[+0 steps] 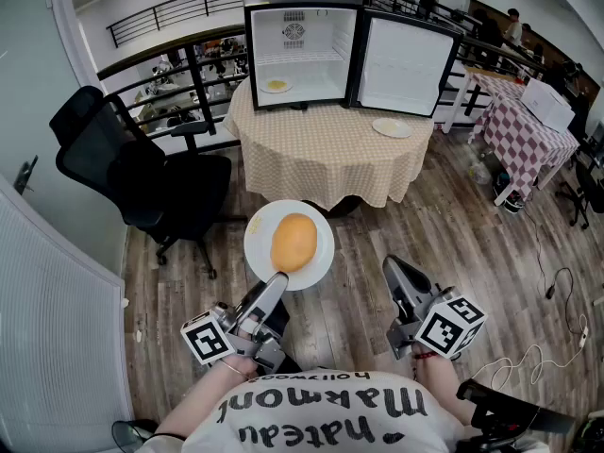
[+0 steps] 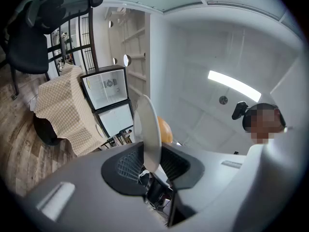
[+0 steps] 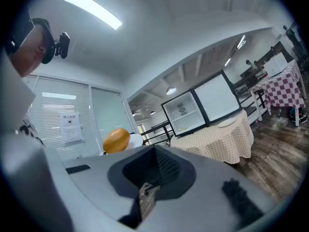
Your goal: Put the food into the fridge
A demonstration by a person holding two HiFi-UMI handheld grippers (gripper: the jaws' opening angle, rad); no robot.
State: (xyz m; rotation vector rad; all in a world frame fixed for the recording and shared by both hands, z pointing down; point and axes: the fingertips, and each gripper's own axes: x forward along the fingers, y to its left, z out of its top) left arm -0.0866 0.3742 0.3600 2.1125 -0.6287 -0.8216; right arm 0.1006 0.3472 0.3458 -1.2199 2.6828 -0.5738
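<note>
A round orange-yellow bun lies on a white plate, held out level over the wooden floor. My left gripper is shut on the plate's near rim; the left gripper view shows the plate edge-on between the pads, with the bun behind it. To its right my right gripper is shut and holds nothing. The bun appears at the left of the right gripper view. Ahead, a small black fridge stands on a table with its door swung open to the right.
The table has a beige checked cloth. A plate with yellow food lies inside the fridge, and another plate beside the door. A black office chair stands left. A red-checked table and floor cables are at right.
</note>
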